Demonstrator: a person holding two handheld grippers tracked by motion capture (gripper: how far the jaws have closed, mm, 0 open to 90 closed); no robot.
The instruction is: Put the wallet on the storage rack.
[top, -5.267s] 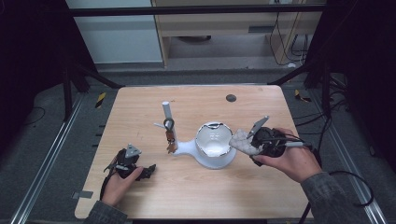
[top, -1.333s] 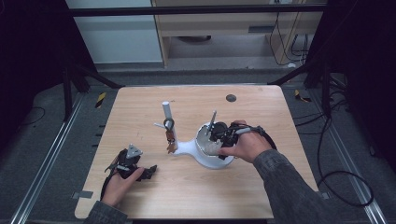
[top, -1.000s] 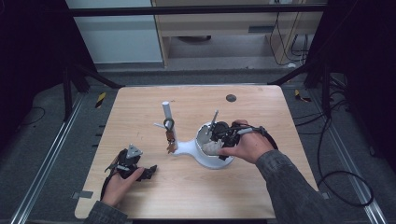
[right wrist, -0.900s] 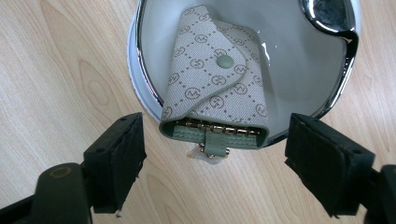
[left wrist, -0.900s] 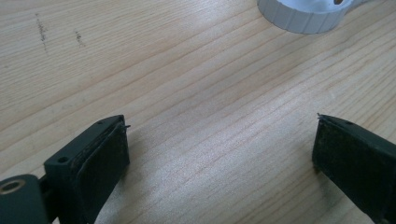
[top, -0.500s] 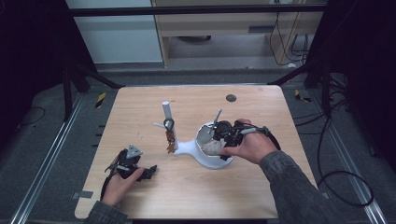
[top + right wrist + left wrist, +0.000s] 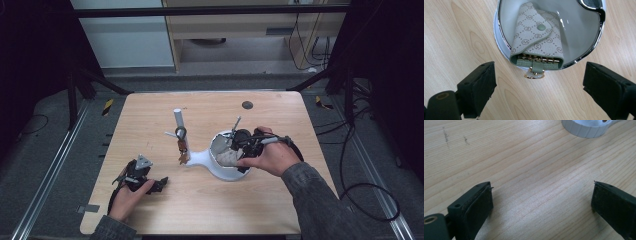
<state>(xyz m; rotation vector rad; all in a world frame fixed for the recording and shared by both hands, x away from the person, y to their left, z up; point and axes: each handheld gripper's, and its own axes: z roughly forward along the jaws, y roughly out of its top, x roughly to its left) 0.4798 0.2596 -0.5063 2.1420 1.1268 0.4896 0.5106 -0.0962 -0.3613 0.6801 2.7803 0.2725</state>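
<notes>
Pale, straight-grained wood makes up the tabletop [image 7: 280, 200], matt and bare but for a few faint dark scuffs. On it sits a round white bowl [image 7: 584, 30] with a glossy inside, a chrome-bright rim and a flat handle; in the left gripper view its outer wall is finely ribbed. Inside the bowl lies a key case [image 7: 535, 37]: soft grey-green fabric with a printed diamond pattern, a pointed flap shut by a round snap, and a row of small gold hooks along its open edge. That edge leans on the rim, and a green tab with a gold ring hangs just over it onto the wood.

The right gripper [image 7: 539, 82] hovers over the bowl's near rim. Its fingers, blocky black pads with a rough face, have just been opening and now stand spread wide on either side of the case, touching nothing.

The left gripper [image 7: 541, 202] rests low at the near left corner of the tabletop, well apart from the bowl, fingers spread over bare wood.

Left of the bowl stands a slim white post [image 7: 178, 122] with small metal pieces hanging on it. A dark round disc [image 7: 247, 105] lies near the far edge.
</notes>
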